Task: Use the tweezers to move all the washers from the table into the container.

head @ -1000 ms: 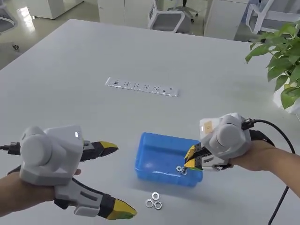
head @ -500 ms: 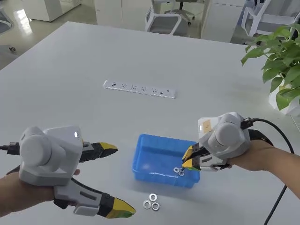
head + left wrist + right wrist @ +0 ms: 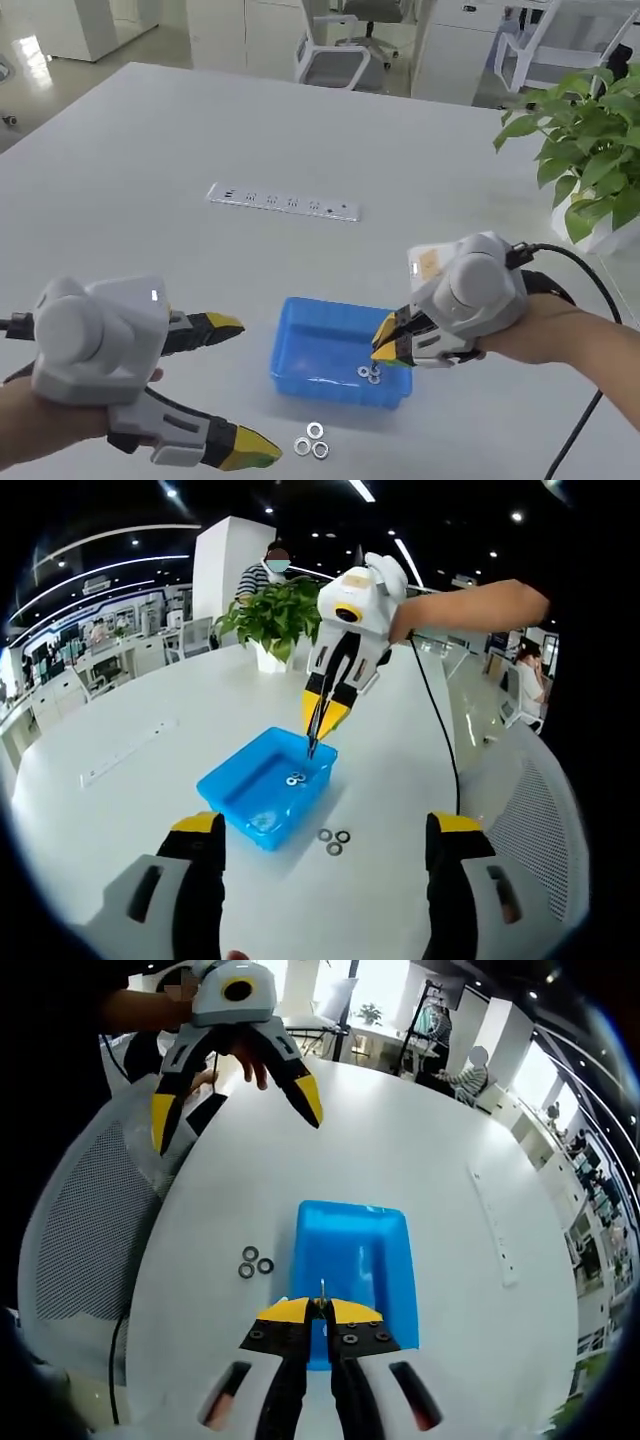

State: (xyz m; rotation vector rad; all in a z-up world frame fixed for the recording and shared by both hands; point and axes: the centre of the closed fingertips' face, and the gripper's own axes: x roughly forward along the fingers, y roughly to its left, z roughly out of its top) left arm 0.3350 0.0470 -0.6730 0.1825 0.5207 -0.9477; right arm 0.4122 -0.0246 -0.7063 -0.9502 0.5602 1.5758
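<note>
Pale grey table [image 3: 150, 150] carries everything, and near its front edge sits the blue container [image 3: 310, 345], an open shallow tray. To the container's left hangs the left gripper [image 3: 252, 389], jaws spread wide and holding nothing. The right gripper [image 3: 382, 346] hovers over the container's right end, its yellow-tipped jaws pinched nearly together on the tweezers [image 3: 313, 738], whose thin tip points down into the tray. Whether the tip carries a washer cannot be told. A cluster of washers [image 3: 369, 374] lies on the tray floor just below the tip, and three washers [image 3: 312, 442] lie on the table, touching one another, just beside the container's near wall.

The step in hand looks like a drop-off ending and the next fetch about to start. To do it well, the person would first lift the tweezers straight up until the tip clears the wall, since dragging sideways could catch the rim and shove the light tray. The three on the table are bunched, so the tip would best come in from the open side and take the outermost one by its ring edge, one leg through the hole. Too soft a squeeze from the right gripper may let the washer slip mid-carry. Too hard may twist the tweezers in the jaws. A low, short carry over the near wall limits both risks. The left gripper could brace the tray's far side if it slides.
</note>
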